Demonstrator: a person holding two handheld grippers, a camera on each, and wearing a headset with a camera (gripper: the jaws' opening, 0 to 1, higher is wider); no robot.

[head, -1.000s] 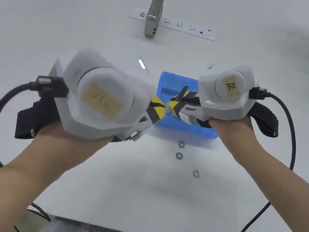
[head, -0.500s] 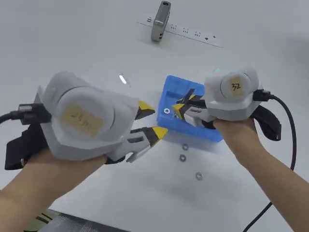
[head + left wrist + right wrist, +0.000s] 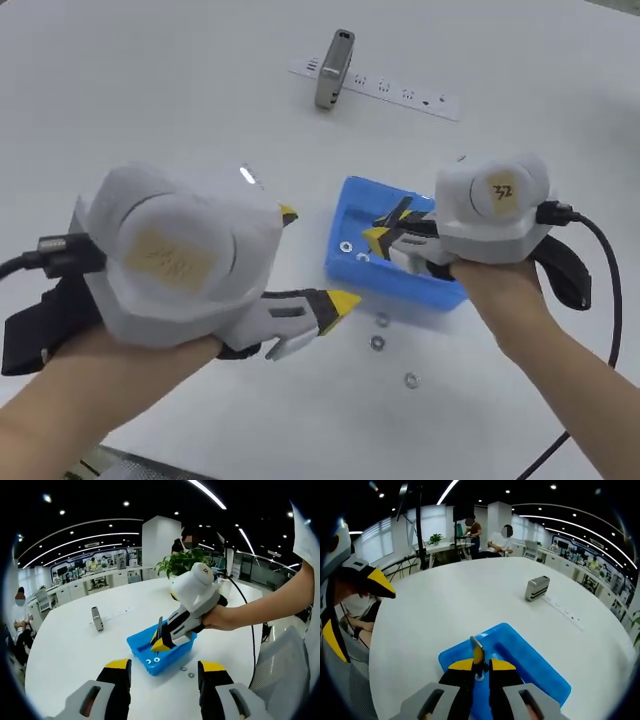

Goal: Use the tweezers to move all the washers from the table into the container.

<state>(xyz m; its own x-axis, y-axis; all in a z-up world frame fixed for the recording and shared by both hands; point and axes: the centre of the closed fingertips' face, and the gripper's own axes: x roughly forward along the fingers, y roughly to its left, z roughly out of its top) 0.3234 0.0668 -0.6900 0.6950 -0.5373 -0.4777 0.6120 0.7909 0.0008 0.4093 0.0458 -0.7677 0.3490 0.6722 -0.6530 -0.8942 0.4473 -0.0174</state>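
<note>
Three washers are left on the bench just beside the container, two already inside. Tweezers are clamped in the fingers of the right gripper over it; fingers of the left gripper are spread, empty. Nearest washer's probably best pinched by its rim, gently.

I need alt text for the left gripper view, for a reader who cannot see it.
The right gripper, held in a hand, is shut on tweezers above a blue container holding washers. Loose washers lie on the white table beside it; the left gripper has its yellow-tipped jaws open.
</note>
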